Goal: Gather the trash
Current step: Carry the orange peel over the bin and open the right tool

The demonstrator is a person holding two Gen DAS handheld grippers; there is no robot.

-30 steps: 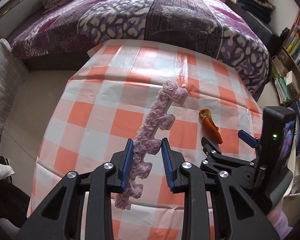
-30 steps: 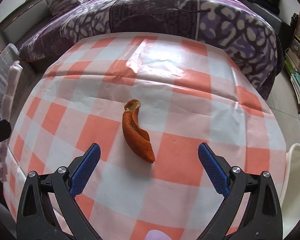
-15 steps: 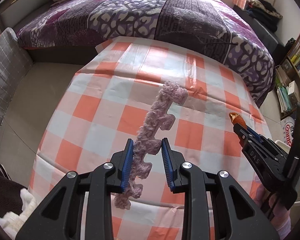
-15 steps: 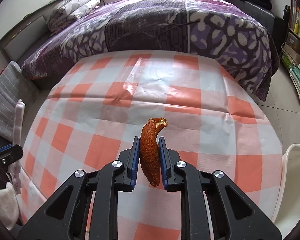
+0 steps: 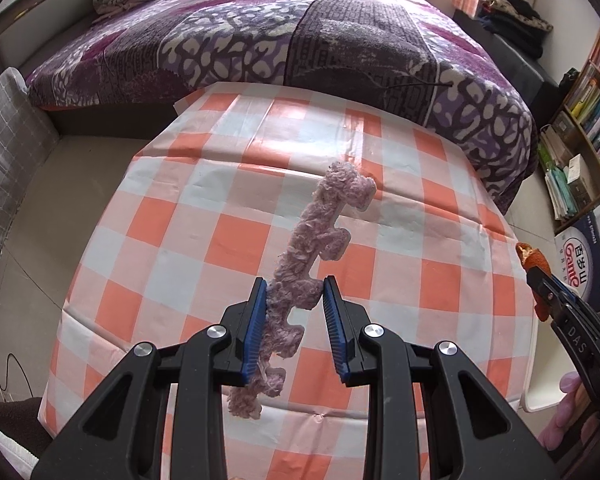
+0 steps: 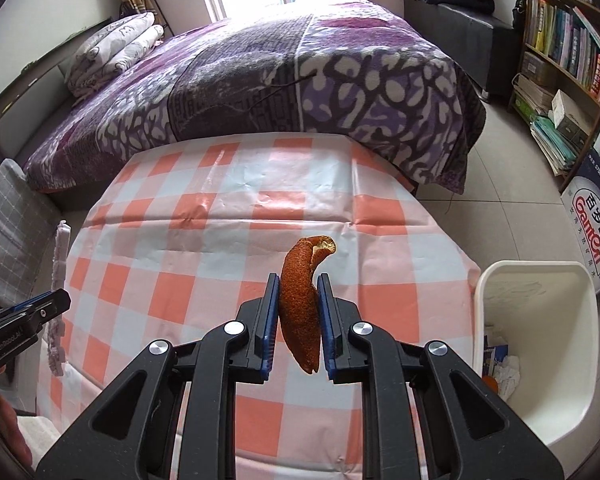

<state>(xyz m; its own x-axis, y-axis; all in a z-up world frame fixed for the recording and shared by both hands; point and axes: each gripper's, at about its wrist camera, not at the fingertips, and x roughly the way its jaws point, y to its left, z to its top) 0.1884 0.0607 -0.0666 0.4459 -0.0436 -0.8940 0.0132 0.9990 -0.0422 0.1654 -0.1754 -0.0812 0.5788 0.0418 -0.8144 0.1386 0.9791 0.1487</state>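
My left gripper (image 5: 295,300) is shut on a long fuzzy lilac strip (image 5: 320,236), which hangs in the air above the orange-and-white checked tablecloth (image 5: 204,248). My right gripper (image 6: 298,294) is shut on a curled piece of orange peel (image 6: 300,292) and holds it clear of the tablecloth (image 6: 228,240). In the left wrist view the right gripper (image 5: 540,280) with the peel (image 5: 534,258) shows at the right edge. In the right wrist view the left gripper (image 6: 56,300) and the edge-on strip (image 6: 59,256) appear at far left.
A white plastic bin (image 6: 500,276) with crumpled paper in it stands on the floor right of the table. A bed with a purple patterned cover (image 6: 300,72) lies behind the table. Bookshelves (image 6: 564,40) and a printed carton (image 6: 592,220) are at the right.
My right gripper closed on the orange peel, lifted it off the tablecloth and carried it to the right toward the bin. My left gripper keeps its hold on the lilac strip.
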